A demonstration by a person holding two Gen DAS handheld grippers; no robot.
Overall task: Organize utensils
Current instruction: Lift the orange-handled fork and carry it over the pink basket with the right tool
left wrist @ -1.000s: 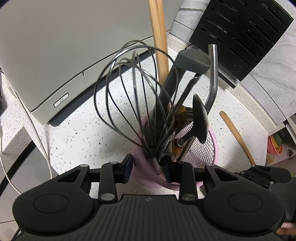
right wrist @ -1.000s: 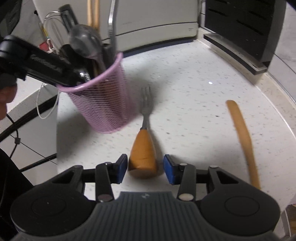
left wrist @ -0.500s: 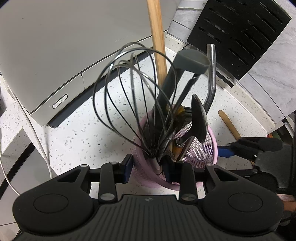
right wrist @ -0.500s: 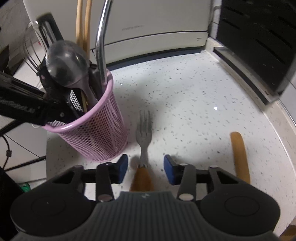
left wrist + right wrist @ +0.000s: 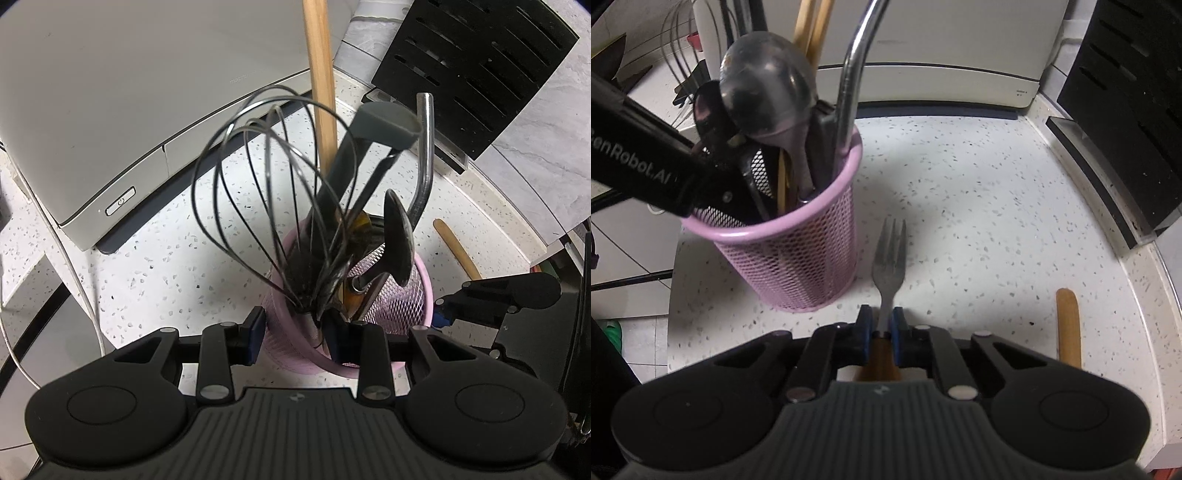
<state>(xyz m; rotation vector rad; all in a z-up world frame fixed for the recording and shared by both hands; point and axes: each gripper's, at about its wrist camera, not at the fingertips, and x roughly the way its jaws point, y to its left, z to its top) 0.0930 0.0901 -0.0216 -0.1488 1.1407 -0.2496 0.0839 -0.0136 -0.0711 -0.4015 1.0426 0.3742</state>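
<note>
A pink mesh cup stands on the speckled counter, holding a wire whisk, a wooden handle, a dark spoon, a bent metal handle and other utensils. My left gripper is shut on the cup's near wall, one finger outside and one inside. A fork with an orange wooden handle lies beside the cup, tines pointing away. My right gripper is closing on the fork's neck, with its blue pads against the metal on both sides.
A wooden spatula lies on the counter to the right of the fork. A white appliance stands behind the cup, and a black slotted block at the back right. A white cable runs down the counter's left edge.
The right gripper slid forward along the fork from its orange handle to the neck, rolled a little and closed its jaws there. The left gripper and the cup stayed put.
</note>
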